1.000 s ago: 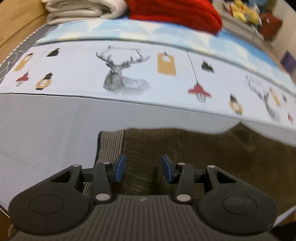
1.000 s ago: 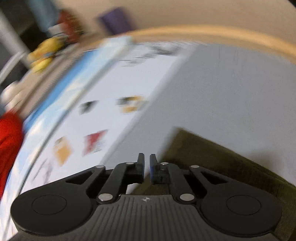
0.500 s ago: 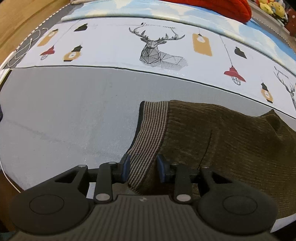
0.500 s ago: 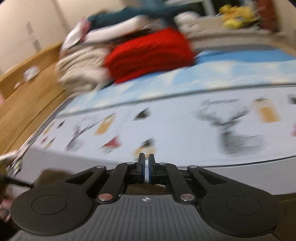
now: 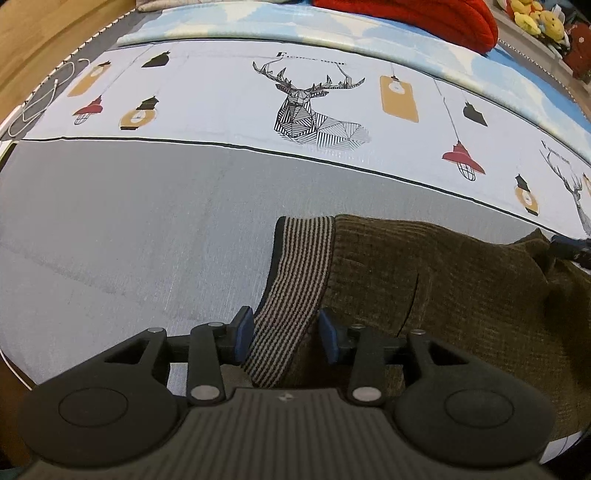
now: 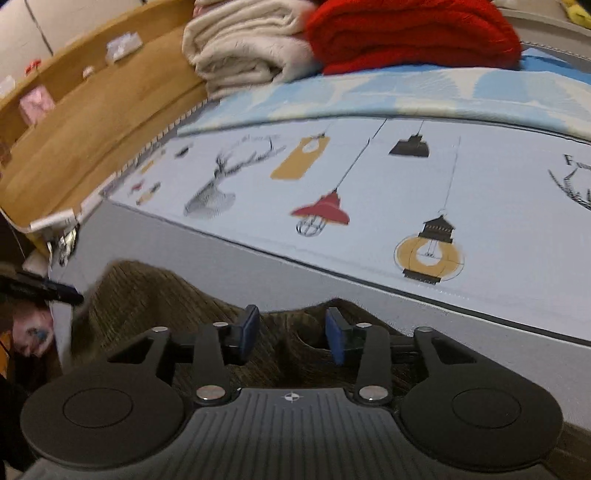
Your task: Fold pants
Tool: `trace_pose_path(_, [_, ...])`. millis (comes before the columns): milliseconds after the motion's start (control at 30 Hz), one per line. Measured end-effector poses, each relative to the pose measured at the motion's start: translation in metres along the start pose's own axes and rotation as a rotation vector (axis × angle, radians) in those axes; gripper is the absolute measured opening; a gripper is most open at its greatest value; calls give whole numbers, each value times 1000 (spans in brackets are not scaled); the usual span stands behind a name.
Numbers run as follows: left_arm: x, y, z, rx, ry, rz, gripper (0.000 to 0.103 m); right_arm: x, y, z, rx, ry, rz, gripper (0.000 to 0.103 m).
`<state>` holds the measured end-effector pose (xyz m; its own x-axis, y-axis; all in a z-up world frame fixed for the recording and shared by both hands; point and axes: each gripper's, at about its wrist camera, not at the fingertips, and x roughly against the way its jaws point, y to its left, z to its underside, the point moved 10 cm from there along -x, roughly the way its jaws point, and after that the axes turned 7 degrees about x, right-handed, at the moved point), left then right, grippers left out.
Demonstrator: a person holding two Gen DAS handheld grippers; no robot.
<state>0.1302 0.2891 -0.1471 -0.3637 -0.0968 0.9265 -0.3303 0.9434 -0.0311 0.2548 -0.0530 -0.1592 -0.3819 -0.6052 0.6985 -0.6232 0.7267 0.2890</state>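
Note:
Olive-brown corduroy pants (image 5: 461, 295) lie on the grey part of the bed sheet (image 5: 129, 240). Their striped waistband (image 5: 295, 273) points toward me and runs between the blue pads (image 5: 243, 334) of my left gripper (image 5: 286, 336). Those jaws are opening, and a gap shows beside the band on the right. In the right wrist view a wrinkled hump of the pants (image 6: 288, 339) sits between the pads (image 6: 334, 334) of my right gripper (image 6: 291, 330). These jaws are also opening and do not press the cloth.
A folded beige blanket (image 6: 240, 55) and a red knit (image 6: 406, 33) are stacked at the far side of the bed. A wooden bed frame (image 6: 92, 110) runs along the left. A white cable (image 5: 40, 99) lies at the far left corner, and plush toys (image 5: 532, 18) sit far right.
My right gripper swung across the bed to the pants, and its shut jaws have parted. My left gripper shifted onto the striped waistband, narrowed, then widened again.

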Motion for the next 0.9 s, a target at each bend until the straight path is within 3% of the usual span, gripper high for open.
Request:
trace_pose_path(100, [0, -3, -1, -3, -3, 12, 45, -17, -4, 7, 32, 48, 17, 42])
trace_pose_path(133, [0, -4, -2, -5, -3, 14, 45, -21, -3, 9, 50, 59, 8, 37])
trace_pose_path(167, [1, -5, -2, -6, -4, 15, 45, -22, -1, 8, 69, 58, -4, 13])
trace_pose_path(233, [1, -5, -3, -6, -7, 18, 45, -18, 0, -5, 89, 15, -8, 11])
trace_pose_path(367, [0, -3, -3, -2, -8, 19, 45, -16, -13, -17, -21, -36, -27, 10])
trace_pose_path(500, [0, 1, -5, 2, -10, 19, 45, -33, -14, -3, 41, 9, 65, 11])
trace_pose_path(600, [0, 4, -6, 18, -13, 20, 45, -33, -23, -7, 40, -9, 151, 22])
trace_pose_path(667, [0, 6, -9, 30, -19, 20, 47, -22, -39, -13, 15, -46, 245, 22])
trace_pose_path(700, [1, 8, -10, 40, -22, 21, 47, -13, -53, -17, -4, -63, 339, 22])
trace_pose_path(767, [4, 11, -15, 61, -31, 33, 48, 10, -84, -20, -109, -102, 447, 22])
trace_pose_path(833, [7, 11, -20, 81, -43, 66, 58, 39, -109, -24, -238, -163, 485, 23])
trace_pose_path(900, [6, 11, -24, 107, -44, 85, 67, 75, -120, -32, -284, -235, 496, 23])
